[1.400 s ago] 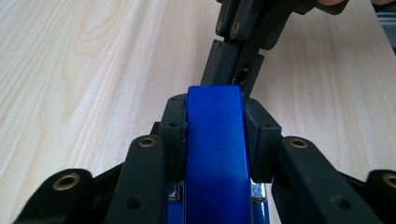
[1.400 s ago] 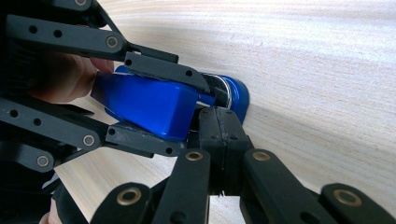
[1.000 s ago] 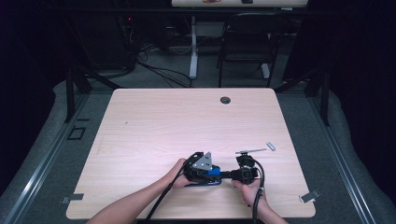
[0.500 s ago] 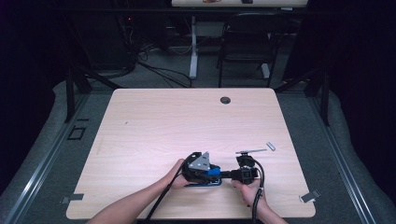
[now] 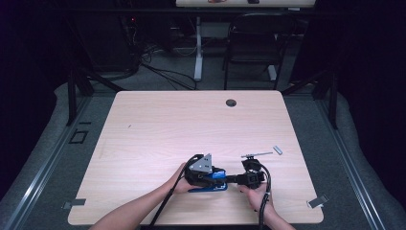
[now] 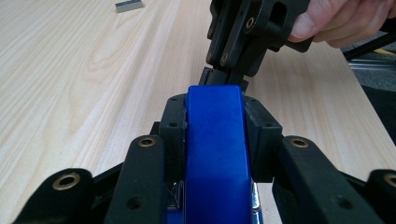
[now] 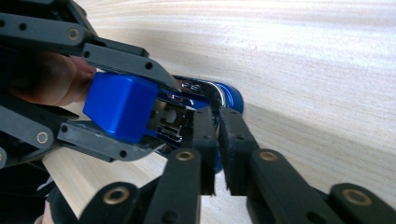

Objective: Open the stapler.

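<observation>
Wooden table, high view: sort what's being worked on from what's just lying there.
In hand:
- blue plastic stapler, clamped by the left gripper
- right gripper, nearly shut at the stapler's front end

Lying about:
- thin metal rod
- small grey metal piece
- round black grommet

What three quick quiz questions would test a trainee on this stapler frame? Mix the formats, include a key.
1. True or false: the left gripper is shut on the blue stapler.
2. The right gripper meets the stapler at: A) its open front end, B) its top, C) not at all.
3. Fill in: beyond the right gripper, a small metal strip and a thin metal rod lie on the ___.

Key: 1 true; 2 A; 3 table.
</observation>
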`<state>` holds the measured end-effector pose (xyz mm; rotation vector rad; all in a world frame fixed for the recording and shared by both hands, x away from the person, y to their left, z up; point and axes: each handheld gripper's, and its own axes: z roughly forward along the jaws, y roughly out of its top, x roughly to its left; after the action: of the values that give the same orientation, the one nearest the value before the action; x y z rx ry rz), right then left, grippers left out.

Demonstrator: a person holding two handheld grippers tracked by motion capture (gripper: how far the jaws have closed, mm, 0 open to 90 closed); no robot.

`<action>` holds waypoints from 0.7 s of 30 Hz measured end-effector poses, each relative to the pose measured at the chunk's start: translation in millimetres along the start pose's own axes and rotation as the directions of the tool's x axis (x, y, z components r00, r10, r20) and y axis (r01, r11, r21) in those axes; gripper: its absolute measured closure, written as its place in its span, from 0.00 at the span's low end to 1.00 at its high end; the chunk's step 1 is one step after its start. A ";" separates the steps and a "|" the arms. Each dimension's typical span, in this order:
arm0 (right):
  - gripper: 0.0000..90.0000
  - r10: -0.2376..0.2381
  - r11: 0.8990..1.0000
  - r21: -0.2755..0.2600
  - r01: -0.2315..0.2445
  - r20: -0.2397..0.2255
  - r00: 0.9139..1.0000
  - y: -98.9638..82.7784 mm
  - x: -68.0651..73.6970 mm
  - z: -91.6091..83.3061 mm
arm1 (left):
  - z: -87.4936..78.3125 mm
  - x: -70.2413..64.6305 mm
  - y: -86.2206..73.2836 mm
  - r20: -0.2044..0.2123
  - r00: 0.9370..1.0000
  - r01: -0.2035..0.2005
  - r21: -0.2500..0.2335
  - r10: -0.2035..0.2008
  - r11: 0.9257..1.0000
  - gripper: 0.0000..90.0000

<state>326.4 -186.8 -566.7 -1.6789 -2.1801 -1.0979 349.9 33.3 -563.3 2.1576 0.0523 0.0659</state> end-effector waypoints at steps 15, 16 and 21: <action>0.83 -0.051 0.996 -0.068 0.050 -0.010 0.999 7.3 6.0 -13.5 | -9.4 -0.1 3.8 -0.008 1.000 -0.012 -0.020 0.012 1.000 0.73; 0.83 -0.054 0.996 -0.070 0.052 -0.019 0.998 7.7 7.0 -14.3 | -9.9 -0.1 4.0 -0.010 1.000 -0.012 -0.023 0.011 1.000 0.73; 0.83 -0.092 0.994 -0.053 0.091 -0.005 0.996 7.4 14.9 -11.4 | -11.2 -1.0 4.7 -0.014 1.000 -0.018 -0.019 0.017 1.000 0.73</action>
<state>324.5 -182.1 -547.1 -1.6076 -2.2632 -1.1928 348.2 39.9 -553.2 2.1389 0.0406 0.0913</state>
